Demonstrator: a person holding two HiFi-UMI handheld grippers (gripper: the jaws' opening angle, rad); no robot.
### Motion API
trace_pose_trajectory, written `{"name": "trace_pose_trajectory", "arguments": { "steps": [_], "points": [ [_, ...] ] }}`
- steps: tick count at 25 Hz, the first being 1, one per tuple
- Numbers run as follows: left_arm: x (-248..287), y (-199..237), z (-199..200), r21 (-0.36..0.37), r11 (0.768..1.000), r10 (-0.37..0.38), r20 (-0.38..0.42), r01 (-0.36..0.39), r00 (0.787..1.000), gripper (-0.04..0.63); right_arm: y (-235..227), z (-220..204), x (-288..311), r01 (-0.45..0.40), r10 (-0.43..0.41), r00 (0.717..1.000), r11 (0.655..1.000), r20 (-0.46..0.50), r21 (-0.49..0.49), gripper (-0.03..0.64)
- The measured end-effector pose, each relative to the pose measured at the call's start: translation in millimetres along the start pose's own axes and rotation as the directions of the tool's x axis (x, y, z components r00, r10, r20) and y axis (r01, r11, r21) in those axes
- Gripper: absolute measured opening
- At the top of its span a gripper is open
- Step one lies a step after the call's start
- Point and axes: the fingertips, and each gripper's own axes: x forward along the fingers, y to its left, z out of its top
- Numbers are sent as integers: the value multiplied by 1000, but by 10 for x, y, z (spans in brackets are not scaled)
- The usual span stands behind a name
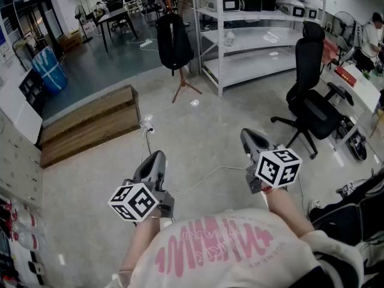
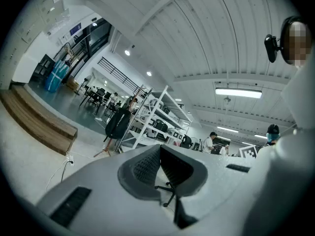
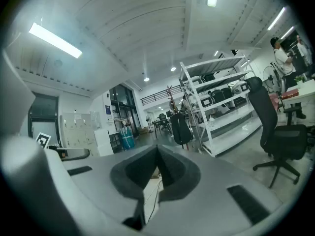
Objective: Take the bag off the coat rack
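- While the person stands well back from it, the bag (image 1: 174,41), a black backpack, hangs on the coat rack (image 1: 183,84) at the far side of the room, against the wooden pole, with the tripod feet spread on the pale floor (image 1: 204,131) below.
- The left gripper (image 1: 159,155) is held low, near the person's body, with its jaws closed tight on nothing (the left gripper view shows the two dark pads (image 2: 145,167) meeting in one seam, with no object between them).
- The right gripper (image 1: 246,135) is about level with it and apart from it to the right; its jaws are likewise pressed together and empty.
- Both grippers point forward toward the coat rack, and neither is near the bag.
- Just right of the coat rack stands a white shelf unit (image 1: 252,47) with boxes and equipment on its upper shelves.
- A black office chair (image 1: 311,95) stands right of the shelf unit, nearer to the person, beside a white desk (image 1: 360,92).
- A low wooden platform (image 1: 90,125) lies at the left, and beyond it blue containers (image 1: 49,68) stand by the wall.
- A white cable (image 1: 223,168) runs over the floor from near the platform's corner and passes between the two grippers.
- In both gripper views the bag shows small and distant, just beside the shelf unit.
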Motion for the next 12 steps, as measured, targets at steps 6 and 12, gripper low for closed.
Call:
{"name": "trace_pose_trajectory", "arguments": {
  "steps": [6,12],
  "points": [
    [-56,-59,-28,6,1000,0,8,0,1000,3,26,-28,-68,-8,8,1000,1000,-8,-7,5],
    [-141,-26,-19,-4,1000,3,13,-3,1000,3,107,-56,-84,-8,8,1000,1000,-14,-15,5]
  ]
}}
